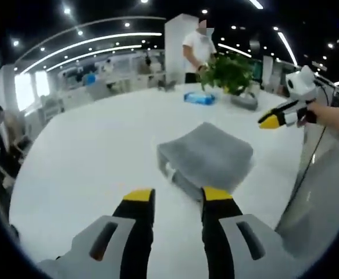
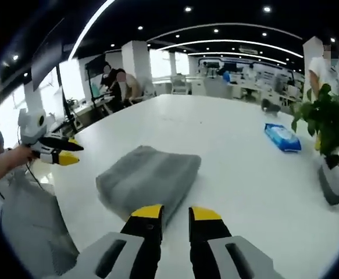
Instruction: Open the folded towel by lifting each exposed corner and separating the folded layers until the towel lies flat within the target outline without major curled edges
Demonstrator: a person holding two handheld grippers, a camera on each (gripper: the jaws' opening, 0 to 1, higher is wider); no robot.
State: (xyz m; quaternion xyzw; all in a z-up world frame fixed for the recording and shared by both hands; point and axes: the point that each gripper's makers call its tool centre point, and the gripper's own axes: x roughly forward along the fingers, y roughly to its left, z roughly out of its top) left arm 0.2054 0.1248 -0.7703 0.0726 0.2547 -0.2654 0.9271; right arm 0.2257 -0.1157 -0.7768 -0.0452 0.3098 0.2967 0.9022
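Observation:
A folded grey towel (image 1: pixel 207 157) lies on the white table (image 1: pixel 99 151), just beyond my left gripper (image 1: pixel 178 195), which is open and holds nothing. A hand holds my right gripper (image 1: pixel 277 119) above the table, right of the towel. In the right gripper view the same towel (image 2: pixel 149 177) sits directly ahead of my right gripper (image 2: pixel 176 212), whose yellow-tipped jaws stand a little apart with nothing between them. My left gripper (image 2: pixel 61 154) hovers left of the towel there, its jaws parted.
A blue wipes packet (image 1: pixel 199 98) (image 2: pixel 282 138) and a potted plant (image 1: pixel 230 72) (image 2: pixel 329 125) sit on the table beyond the towel. A person (image 1: pixel 198 49) stands behind the plant. Grey clothing (image 2: pixel 29 221) hangs at the near table edge.

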